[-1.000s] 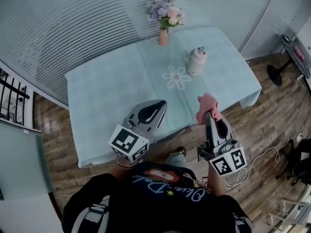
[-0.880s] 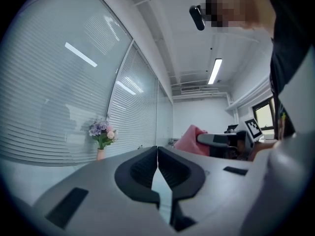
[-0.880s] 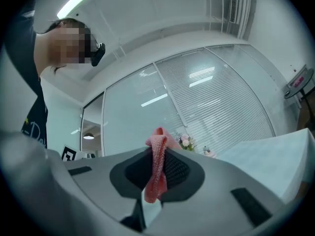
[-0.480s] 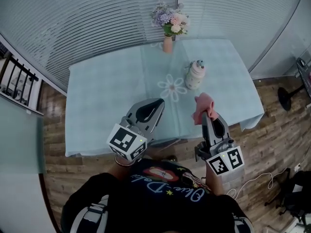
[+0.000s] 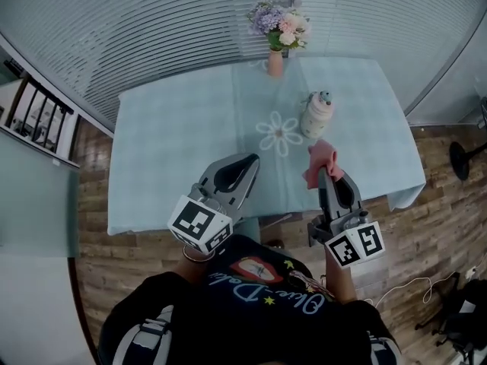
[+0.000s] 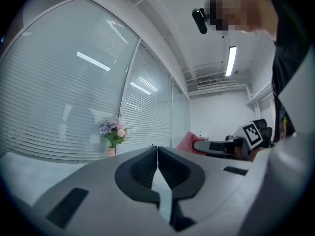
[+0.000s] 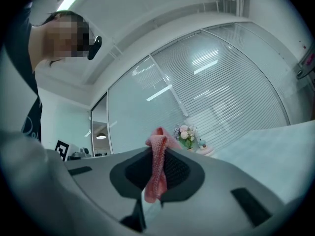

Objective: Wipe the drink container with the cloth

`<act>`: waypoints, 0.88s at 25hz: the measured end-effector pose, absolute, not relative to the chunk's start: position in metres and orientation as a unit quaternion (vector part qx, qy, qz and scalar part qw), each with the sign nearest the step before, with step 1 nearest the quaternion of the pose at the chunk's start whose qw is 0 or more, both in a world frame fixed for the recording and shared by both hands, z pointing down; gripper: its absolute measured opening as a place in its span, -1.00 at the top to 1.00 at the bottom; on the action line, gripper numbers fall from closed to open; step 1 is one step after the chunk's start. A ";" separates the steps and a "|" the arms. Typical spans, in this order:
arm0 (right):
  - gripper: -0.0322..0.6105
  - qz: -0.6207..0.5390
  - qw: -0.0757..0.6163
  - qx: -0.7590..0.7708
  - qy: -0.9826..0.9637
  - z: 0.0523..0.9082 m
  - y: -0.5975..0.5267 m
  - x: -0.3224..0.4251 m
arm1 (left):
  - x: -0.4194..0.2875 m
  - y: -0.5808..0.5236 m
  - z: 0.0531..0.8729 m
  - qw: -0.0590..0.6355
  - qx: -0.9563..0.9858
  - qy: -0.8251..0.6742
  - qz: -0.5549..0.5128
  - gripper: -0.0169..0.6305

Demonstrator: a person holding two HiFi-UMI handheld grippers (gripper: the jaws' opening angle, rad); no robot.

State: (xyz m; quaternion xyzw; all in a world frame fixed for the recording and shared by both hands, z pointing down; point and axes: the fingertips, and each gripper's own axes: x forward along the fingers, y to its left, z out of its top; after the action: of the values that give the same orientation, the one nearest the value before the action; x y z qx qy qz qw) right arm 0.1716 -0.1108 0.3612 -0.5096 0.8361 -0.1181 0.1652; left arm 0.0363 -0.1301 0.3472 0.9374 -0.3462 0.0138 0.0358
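Head view: a table under a pale blue cover is seen in the upper middle of the frame, with a white flower motif at its centre. The drink container, a pale bottle with a bluish top, is found upright on the table just right of the motif. A vase of flowers is noted at the table's top edge, well apart from the container. The left gripper is held over the table's lower edge at centre frame, its jaws shut with nothing in them. The right gripper is held to its right, with a pink cloth bunched at its tip; the cloth lies below the drink container in the frame and apart from it. Wooden floor is seen around the table, and window blinds across the top.

Left gripper view: the two jaws are seen pressed together at centre, nothing between them. The vase of flowers is picked out at left of centre against the blinds. The right gripper and the pink cloth are visible at right of centre.

Right gripper view: the jaws are seen clamped on the cloth, which runs down between the pads and stands up above the tips. The drink container is made out small, just right of the cloth, beside the flowers, on the blue table at right.
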 end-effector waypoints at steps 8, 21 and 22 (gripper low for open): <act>0.82 -0.123 0.163 -0.537 0.819 0.371 -0.140 0.171 | 0.061 -0.167 0.345 0.035 0.954 -0.297 0.000 0.93; 0.82 -0.168 0.175 -0.539 0.806 0.393 -0.217 0.149 | 0.032 -0.209 0.345 0.041 0.948 -0.317 0.003 0.93; 0.82 -0.168 0.174 -0.544 0.803 0.396 -0.222 0.149 | 0.029 -0.210 0.346 0.042 0.946 -0.321 0.005 0.93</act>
State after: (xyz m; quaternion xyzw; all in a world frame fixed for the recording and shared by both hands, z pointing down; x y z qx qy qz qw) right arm 0.1493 -0.2223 0.3964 -0.5441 0.8034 -0.1680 0.1741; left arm 0.0290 -0.2099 0.3464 0.9462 -0.3206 0.0053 0.0425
